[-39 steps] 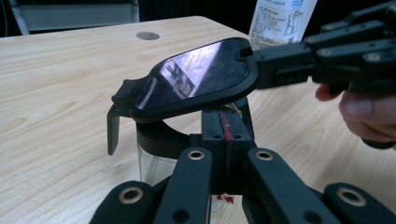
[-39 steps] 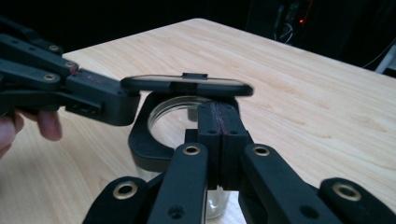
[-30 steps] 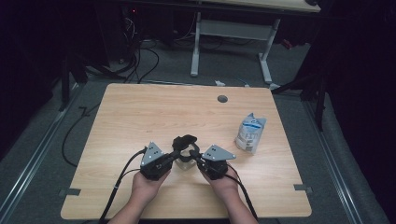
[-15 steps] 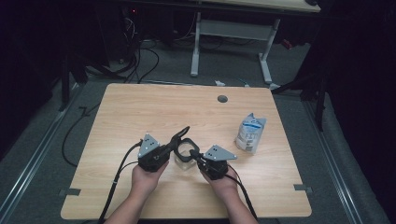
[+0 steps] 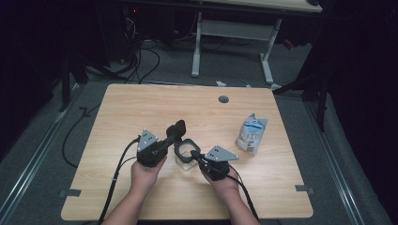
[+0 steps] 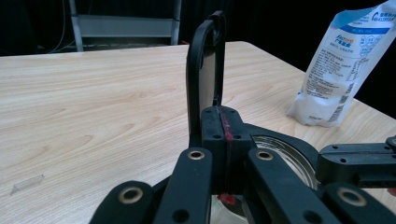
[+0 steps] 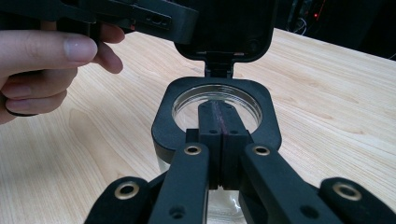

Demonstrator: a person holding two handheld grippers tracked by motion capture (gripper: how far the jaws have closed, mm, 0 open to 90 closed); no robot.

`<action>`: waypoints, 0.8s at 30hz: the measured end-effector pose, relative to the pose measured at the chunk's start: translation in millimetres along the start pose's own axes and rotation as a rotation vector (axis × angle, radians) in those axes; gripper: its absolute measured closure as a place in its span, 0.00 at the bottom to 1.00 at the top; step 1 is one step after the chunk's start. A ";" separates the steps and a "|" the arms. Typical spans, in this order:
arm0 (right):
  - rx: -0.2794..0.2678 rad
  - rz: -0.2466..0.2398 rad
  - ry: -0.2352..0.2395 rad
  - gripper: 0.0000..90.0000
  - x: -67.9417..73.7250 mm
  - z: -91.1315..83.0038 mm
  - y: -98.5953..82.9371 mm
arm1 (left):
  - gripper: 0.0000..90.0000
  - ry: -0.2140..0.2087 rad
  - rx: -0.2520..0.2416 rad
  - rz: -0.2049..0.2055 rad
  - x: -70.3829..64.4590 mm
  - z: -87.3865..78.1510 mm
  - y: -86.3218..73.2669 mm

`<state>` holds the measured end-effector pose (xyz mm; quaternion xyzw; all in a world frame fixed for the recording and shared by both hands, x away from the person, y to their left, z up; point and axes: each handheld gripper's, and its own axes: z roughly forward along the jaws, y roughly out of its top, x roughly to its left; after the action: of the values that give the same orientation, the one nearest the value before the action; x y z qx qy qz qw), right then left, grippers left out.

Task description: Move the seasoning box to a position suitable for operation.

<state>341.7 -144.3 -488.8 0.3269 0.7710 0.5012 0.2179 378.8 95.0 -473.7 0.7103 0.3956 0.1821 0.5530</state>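
At lower centre of the high view, a clear glass jar (image 5: 186, 157) with a black collar stands upright on the wooden table (image 5: 141, 108); contents cannot be determined. Its hinged black lid (image 5: 177, 128) is swung open, standing near vertical, long axis pointing up and away from the person. The left gripper (image 5: 170, 139) has its jaws pressed together on the lid. The right gripper (image 5: 195, 157) has its jaws closed on the collar's near rim. At right of centre, well apart, lies a white-and-blue pouch (image 5: 252, 133).
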 end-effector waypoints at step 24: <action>-0.025 0.012 -0.066 0.92 -11.0 -20.3 -1.9 | 0.88 0.048 0.168 0.103 24.9 -32.4 -35.1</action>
<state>335.2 -165.6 -482.2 0.3449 0.7553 0.5009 0.2442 359.0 137.5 -500.4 0.7689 0.3857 0.1936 0.4718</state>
